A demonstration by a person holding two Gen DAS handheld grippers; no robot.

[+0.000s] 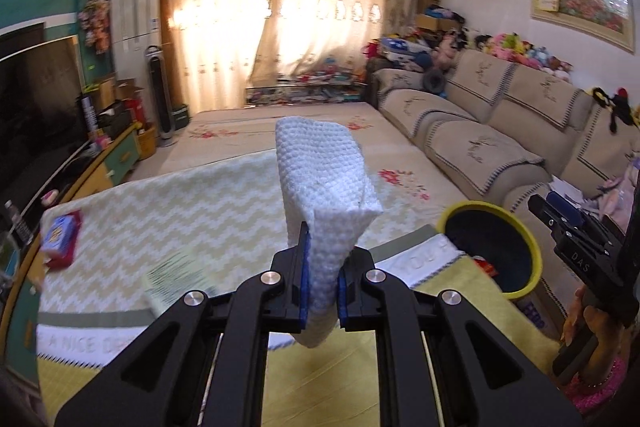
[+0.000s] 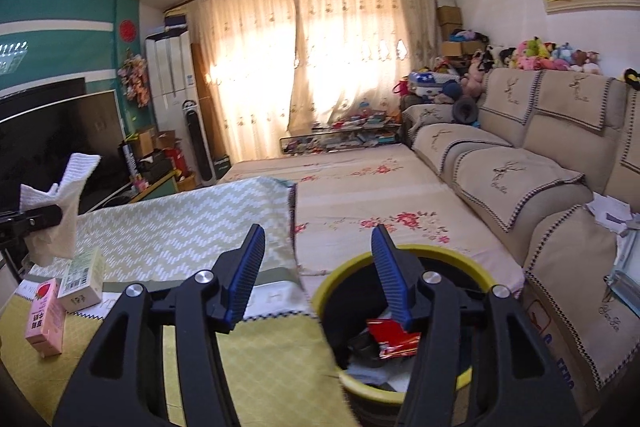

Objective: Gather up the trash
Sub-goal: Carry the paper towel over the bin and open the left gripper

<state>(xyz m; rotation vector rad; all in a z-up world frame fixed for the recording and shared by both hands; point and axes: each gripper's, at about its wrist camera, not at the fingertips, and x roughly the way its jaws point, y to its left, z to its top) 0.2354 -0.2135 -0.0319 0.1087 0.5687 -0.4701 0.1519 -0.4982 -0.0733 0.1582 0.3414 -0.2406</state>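
My left gripper (image 1: 322, 267) is shut on a white paper towel (image 1: 328, 179), held up above the table; it also shows in the right wrist view (image 2: 66, 203). A yellow-rimmed bin (image 1: 490, 251) stands to the right of the table. My right gripper (image 2: 318, 267) is open and empty, just above the bin (image 2: 340, 279), which holds a red wrapper (image 2: 394, 337) and other scraps. On the table lie a green carton (image 2: 82, 277), a pink strawberry milk carton (image 2: 45, 315) and a red-blue packet (image 1: 60, 239).
The table has a zigzag cloth (image 1: 180, 211) and a yellow mat (image 2: 272, 367). A beige sofa (image 2: 540, 187) runs along the right. A TV (image 1: 36, 107) on a stand is at the left. A floral mat (image 2: 360, 195) covers the floor beyond.
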